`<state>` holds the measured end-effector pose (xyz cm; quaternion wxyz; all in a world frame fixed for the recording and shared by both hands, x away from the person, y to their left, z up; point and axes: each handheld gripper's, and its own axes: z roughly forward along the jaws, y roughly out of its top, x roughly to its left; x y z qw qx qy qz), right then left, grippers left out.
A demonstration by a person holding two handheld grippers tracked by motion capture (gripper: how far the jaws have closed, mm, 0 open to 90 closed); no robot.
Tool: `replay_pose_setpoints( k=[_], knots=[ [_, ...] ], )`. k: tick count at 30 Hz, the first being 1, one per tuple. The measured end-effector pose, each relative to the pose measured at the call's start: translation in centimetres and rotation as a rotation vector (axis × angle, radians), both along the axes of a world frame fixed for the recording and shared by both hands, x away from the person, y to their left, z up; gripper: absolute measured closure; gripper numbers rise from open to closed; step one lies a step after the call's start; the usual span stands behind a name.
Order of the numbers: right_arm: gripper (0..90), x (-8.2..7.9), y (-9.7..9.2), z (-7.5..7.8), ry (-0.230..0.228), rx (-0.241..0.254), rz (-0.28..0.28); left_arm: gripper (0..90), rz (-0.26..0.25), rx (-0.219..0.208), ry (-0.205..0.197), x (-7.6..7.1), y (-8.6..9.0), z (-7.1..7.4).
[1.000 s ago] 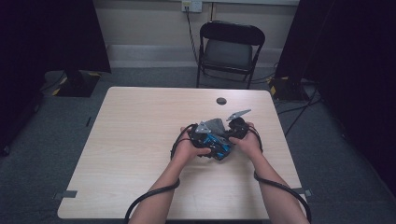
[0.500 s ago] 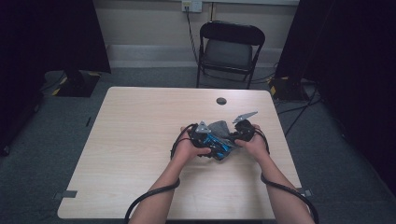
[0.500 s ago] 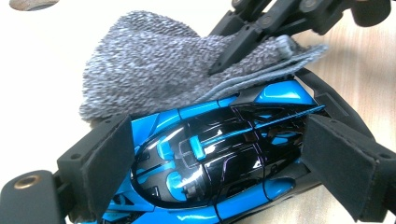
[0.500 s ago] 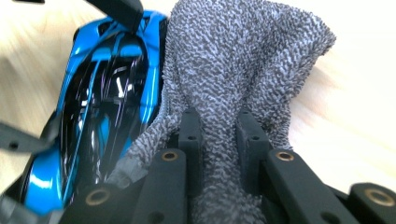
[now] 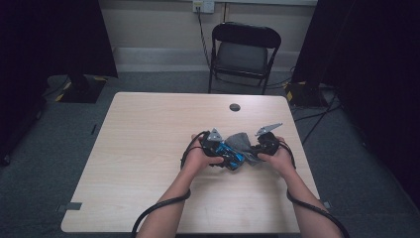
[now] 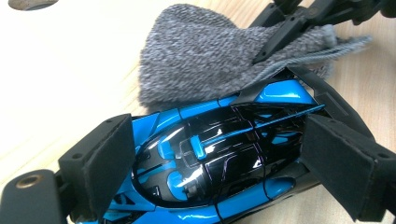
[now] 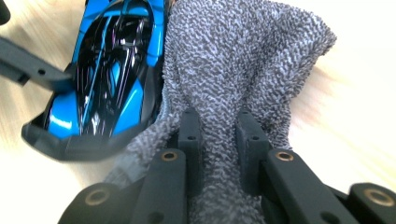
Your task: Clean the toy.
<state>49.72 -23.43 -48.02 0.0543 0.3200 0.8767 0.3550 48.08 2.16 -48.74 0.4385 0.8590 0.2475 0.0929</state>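
Toy car (image 6: pixel 219 158), long axis across the left gripper (image 6: pixel 224 172) fingers clamping its flanks, touches the grey cloth (image 7: pixel 243 70) pinched by the right gripper (image 7: pixel 219 140).

One worktop (image 5: pixel 148 163), pale wood. On it: one blue-and-black toy car (image 6: pixel 210 158), one grey knitted cloth (image 7: pixel 243 60), one small dark round disc (image 5: pixel 235 107). Two tongs: left (image 5: pixel 221 149) and right (image 5: pixel 258 147), each with two black jaws, one trailing cable and one grey three-cornered plate. Two hands, two forearms. Behind: one black folding chair (image 5: pixel 245 49). One wall socket (image 5: pixel 203 6).
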Motion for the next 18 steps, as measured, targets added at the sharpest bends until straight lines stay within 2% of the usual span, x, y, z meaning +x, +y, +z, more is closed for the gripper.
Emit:
replay_pose_setpoints(
  k=[18],
  knots=[
    [75.5,-2.8,-1.9,0.0,-0.013,0.007,-0.01,10.2,-0.001,0.012,0.005,0.0,-0.1,0.1]
  ],
)
